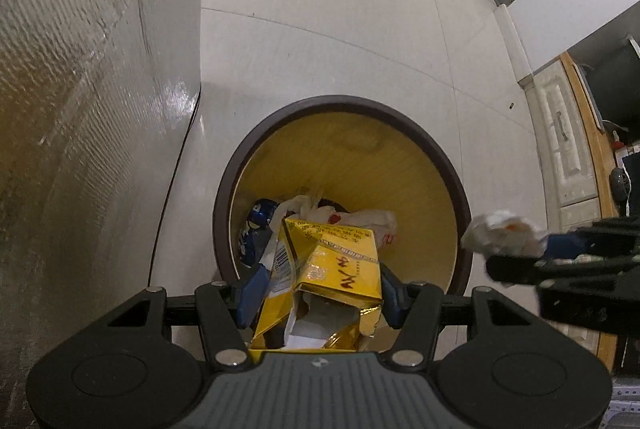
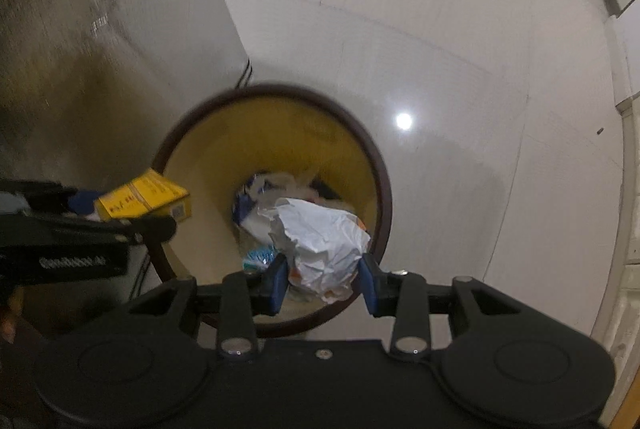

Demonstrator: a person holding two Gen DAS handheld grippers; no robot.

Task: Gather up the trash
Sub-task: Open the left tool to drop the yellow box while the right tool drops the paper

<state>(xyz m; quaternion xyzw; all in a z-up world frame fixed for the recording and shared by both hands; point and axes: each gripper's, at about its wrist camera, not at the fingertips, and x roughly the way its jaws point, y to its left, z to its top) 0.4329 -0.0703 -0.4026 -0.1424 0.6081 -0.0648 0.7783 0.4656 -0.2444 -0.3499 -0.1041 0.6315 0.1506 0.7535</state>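
Left wrist: left claw (image 1: 316, 293) clamps the torn yellow carton (image 1: 320, 269) above the bin (image 1: 460, 181) — release well inside the rim.
Right wrist: right claw (image 2: 324, 281) pinches crumpled paper (image 2: 320, 237) over the opening — drop it centrally.

the carton (image 1: 320, 269) hides part of the bin (image 1: 460, 181) floor. the paper wad (image 2: 320, 245) covers trash beneath. right view blurred; carton's print too small to read.

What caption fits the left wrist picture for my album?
Left hand-held gripper holds a torn yellow carton over the yellow bin.
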